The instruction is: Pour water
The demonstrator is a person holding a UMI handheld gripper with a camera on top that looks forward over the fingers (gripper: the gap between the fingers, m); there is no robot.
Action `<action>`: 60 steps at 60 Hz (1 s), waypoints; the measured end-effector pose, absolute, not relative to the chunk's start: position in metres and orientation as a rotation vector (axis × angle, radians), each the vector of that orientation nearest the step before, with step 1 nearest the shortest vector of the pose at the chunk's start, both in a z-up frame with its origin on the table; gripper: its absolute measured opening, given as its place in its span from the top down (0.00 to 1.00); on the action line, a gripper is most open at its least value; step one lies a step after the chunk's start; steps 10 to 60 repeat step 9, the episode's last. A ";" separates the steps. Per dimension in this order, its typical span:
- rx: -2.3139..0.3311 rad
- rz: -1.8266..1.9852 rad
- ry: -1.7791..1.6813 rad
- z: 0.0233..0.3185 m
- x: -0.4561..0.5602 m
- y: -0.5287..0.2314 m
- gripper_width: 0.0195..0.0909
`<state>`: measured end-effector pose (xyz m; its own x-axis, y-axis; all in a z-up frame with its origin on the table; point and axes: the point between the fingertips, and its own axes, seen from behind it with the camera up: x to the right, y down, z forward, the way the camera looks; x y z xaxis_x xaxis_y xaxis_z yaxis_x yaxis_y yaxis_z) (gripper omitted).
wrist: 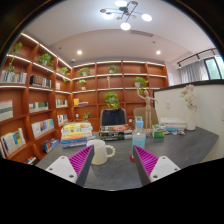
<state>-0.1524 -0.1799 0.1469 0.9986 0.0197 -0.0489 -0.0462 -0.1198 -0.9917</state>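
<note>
The gripper (113, 165) has its fingers spread wide, holding and touching nothing. A white mug (100, 152) stands on the grey table (175, 148), just ahead of the left finger.

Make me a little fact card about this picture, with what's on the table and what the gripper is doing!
place: a room with bookshelves along the walls and a ceiling lamp
table: grey table
nearest thing: white mug, just ahead of the fingers, closer to the left one
further back: clear bottle and small items, too small to name
gripper: gripper open, holding nothing
pads: purple pads with a wide gap between them
water poured: not visible
</note>
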 end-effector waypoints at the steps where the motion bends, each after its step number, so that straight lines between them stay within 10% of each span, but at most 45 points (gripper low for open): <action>1: -1.687 0.057 0.021 0.148 -0.153 -0.181 0.19; 60: -1.669 0.069 0.010 0.150 -0.162 -0.183 0.18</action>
